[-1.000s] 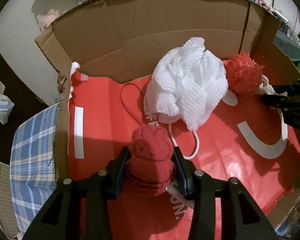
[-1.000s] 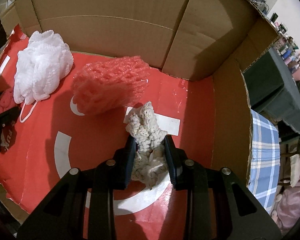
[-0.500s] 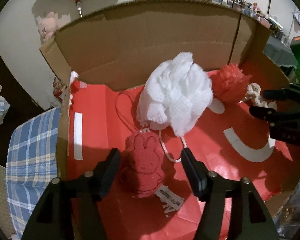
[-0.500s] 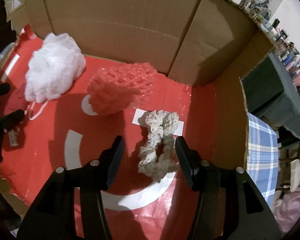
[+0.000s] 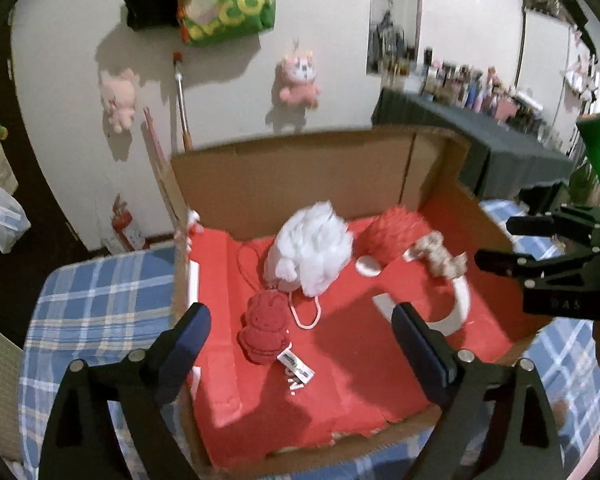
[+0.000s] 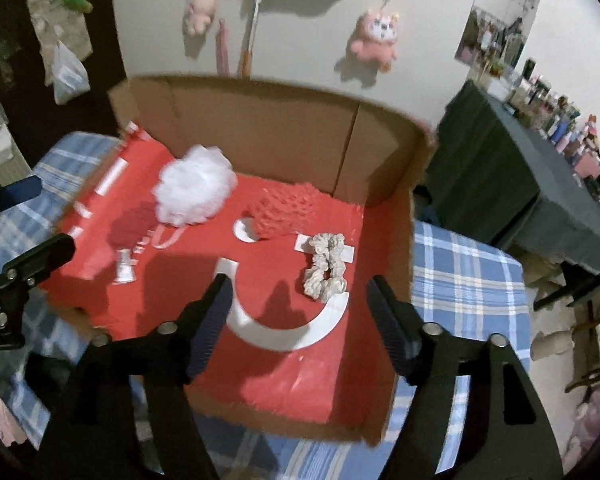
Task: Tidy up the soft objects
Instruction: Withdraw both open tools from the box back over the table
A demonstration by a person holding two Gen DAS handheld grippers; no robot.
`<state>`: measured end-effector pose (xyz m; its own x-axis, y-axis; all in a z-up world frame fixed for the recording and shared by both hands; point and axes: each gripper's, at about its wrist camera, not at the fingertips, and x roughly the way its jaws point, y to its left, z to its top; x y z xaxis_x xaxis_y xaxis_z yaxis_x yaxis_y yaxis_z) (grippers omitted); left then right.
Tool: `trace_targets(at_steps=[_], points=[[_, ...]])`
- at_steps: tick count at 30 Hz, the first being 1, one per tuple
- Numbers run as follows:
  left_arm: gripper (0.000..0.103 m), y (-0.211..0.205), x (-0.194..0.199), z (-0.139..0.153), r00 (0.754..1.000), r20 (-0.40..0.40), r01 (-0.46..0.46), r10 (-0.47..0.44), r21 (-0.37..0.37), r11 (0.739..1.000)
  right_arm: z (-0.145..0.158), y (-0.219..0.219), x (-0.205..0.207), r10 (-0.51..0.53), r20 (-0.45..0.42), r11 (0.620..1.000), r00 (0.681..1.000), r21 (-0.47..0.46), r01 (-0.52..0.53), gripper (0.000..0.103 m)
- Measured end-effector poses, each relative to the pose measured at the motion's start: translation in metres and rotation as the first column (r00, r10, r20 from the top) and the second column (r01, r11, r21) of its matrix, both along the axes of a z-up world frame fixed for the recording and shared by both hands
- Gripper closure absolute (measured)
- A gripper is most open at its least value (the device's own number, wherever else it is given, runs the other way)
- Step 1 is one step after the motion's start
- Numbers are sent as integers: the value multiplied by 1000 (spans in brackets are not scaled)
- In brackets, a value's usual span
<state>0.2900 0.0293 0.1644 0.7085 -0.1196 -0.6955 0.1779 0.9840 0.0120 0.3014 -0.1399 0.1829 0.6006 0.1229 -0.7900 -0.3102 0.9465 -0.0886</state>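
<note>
Your two tongs hang released above a cardboard box [image 5: 300,184] of soft things, jaws spreading, nothing between them.

Your left tongs [image 5: 300,344] stand wide over the red rabbit-shaped plush [image 5: 265,330], which lies on the box's red lining [image 5: 352,360] with its tag beside it. Just behind it sits the white mesh pouf [image 5: 312,252], its loop trailing toward the rabbit, and the red mesh pouf [image 5: 396,232] rests near the back wall. Your right tongs [image 6: 298,312] gape above the cream knitted piece [image 6: 326,266], which lies apart from both pads on a white arc printed on the lining. The box sits on a blue plaid cloth [image 6: 464,276].
</note>
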Motion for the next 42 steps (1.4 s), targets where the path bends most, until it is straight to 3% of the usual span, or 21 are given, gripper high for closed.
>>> trace_targets(at_steps=[4,10,18,29,36,42], points=[[1,-2,-32,25,997,73,17,-14,-43,999,26,-2,-40,20,66,999,998,34,-22,30],[0,-3,-89,47,982,188,32,-21,-56,998,56,-3,-104,51,193,997,980,51,-62,23],[0,1,-157,55,958,287,45,-4,-135,990,60,-8,-198,41,374,995,926,72,-74,16],[0,-2,-249,27,912,408,35,33,-158,987,22,-16,-286,-9,466,992,885,116,-51,10],[0,-4,-280,-6,895,444,11,54,-143,990,-26,-21,-306,-67,441,988,895,156,-3,10],[0,-7,-286,-41,909,413,-1,53,-124,992,-63,-28,-300,-112,367,981,923,186,45,10]])
